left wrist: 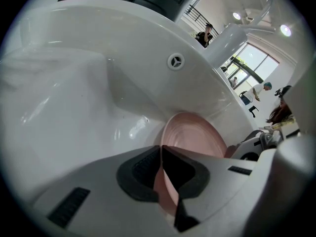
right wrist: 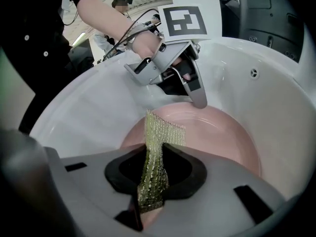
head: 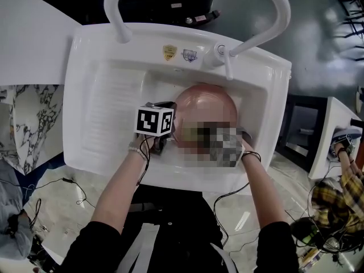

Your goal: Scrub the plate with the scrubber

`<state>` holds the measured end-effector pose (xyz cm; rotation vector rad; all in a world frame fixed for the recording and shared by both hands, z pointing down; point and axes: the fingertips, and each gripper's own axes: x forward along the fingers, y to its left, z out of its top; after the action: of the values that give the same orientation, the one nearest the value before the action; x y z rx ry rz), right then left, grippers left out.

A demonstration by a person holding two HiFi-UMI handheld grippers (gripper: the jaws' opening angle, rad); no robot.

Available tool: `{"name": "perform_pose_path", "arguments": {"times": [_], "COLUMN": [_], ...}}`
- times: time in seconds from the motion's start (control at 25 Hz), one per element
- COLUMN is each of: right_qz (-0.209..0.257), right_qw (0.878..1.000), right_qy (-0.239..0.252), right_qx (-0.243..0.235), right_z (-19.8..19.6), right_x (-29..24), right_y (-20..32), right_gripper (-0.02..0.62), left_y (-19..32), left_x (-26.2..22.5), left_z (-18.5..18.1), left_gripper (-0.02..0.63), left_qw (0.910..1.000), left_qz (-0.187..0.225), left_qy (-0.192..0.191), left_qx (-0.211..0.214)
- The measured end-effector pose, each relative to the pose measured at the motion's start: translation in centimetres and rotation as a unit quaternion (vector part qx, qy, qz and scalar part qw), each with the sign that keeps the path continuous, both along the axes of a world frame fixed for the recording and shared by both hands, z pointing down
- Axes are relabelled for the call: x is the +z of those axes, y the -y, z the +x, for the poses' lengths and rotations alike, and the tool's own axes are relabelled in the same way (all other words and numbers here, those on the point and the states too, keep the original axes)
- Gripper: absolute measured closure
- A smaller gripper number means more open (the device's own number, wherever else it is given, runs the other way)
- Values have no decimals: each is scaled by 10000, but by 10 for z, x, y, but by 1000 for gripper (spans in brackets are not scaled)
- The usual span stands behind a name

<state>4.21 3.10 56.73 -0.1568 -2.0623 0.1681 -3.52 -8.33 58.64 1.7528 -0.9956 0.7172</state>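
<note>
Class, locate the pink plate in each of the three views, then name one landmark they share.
Head view: pink plate just right of centre, inside the sink.
Left gripper view: lower centre, rim pinched by the left gripper.
Right gripper view: centre-right, behind the scrubber.
Shared landmark: the white sink.

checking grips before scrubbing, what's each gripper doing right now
left gripper: closed on the plate rim
right gripper: closed on the scrubber
</note>
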Motion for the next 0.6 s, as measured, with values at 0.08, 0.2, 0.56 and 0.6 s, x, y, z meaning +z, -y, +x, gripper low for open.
{"name": "perform_pose_path", "arguments": {"times": [0.08,0.2,0.56,0.6], "right_qz": [-204,-501,-984,-986], "right_qw": [9998,9986,9944,9942], "right_qy": [35,82,67,57], "right_qx": [-41,-149,-389,-424], "right_z": [-2,-5,-5,-5], "right_x": [-2,-6,-16,-17], "right_y": [-8,-22,-46,-48], "right_gripper": [518,518,518,518], "left_y": [0,-1,0,0], "left_x": [0,0,1,1], "left_z": [0,-1,-1,-1], "left_gripper": [589,589,589,589], "left_qw": [10000,10000,10000,10000], "left_qz": [0,-11,10,11], "left_qy": [7,19,22,24], "left_qx": [2,5,9,6]}}
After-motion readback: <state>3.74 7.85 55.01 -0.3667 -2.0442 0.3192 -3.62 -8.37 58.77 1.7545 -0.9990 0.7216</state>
